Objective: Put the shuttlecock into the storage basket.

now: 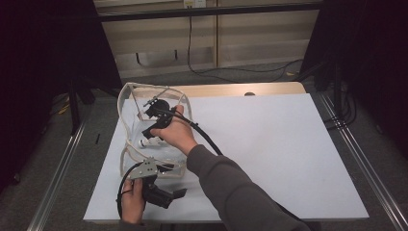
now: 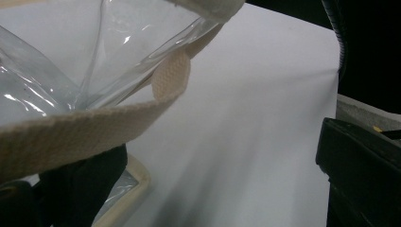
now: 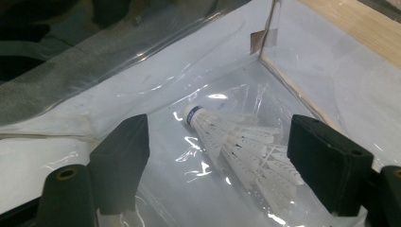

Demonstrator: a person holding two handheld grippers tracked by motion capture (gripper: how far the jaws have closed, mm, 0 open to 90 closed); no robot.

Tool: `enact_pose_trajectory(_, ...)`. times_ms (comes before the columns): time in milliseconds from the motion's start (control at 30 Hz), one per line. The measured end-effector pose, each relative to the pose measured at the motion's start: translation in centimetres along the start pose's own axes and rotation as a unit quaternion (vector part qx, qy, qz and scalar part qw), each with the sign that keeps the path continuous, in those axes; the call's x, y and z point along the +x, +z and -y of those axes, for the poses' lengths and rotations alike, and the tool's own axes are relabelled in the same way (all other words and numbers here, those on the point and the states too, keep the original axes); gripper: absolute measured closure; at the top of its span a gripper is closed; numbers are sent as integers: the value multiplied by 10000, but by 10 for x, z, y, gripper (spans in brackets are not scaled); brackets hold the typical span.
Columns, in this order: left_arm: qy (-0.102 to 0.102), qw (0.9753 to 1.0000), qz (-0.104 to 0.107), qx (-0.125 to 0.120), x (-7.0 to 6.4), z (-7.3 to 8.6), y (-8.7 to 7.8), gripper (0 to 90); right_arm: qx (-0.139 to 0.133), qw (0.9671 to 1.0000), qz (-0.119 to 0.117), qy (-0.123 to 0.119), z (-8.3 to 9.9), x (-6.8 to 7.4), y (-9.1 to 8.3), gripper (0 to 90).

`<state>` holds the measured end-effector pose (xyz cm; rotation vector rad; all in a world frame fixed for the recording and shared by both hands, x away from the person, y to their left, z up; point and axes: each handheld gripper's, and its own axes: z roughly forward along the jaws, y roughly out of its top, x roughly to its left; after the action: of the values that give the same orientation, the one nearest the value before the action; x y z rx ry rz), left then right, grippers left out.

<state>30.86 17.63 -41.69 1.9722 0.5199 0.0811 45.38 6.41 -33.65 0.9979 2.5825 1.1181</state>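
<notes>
1. My right gripper [image 3: 217,161] is inside the clear tote bag [image 1: 130,98], jaws wide, nothing held.
2. Shuttlecock [image 3: 236,142] lies on its side between the jaws, centre of the right gripper view.
3. Likely featherlight, with a fragile skirt. I'd pinch the cork end.
4. Left gripper [image 1: 161,192], lower left of the high view, at the bag's webbing strap [image 2: 85,127]; can't tell its jaw state.

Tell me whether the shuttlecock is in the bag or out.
In. The shuttlecock lies on its side on the clear bag's floor, between the right gripper's open jaws.
</notes>
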Motion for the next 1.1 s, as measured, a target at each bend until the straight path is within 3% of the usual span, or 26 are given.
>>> enact_pose_trajectory(400, -13, 10000, 1, -27, 0, 0, 0, 30, -90, 9998, -149, 91, -3, 3, -15, 194)
enact_pose_trajectory(1100, -25, 10000, 6, -41, 1, 0, 1, 31, -192, 9995, -248, -44, -6, 6, -45, 152)
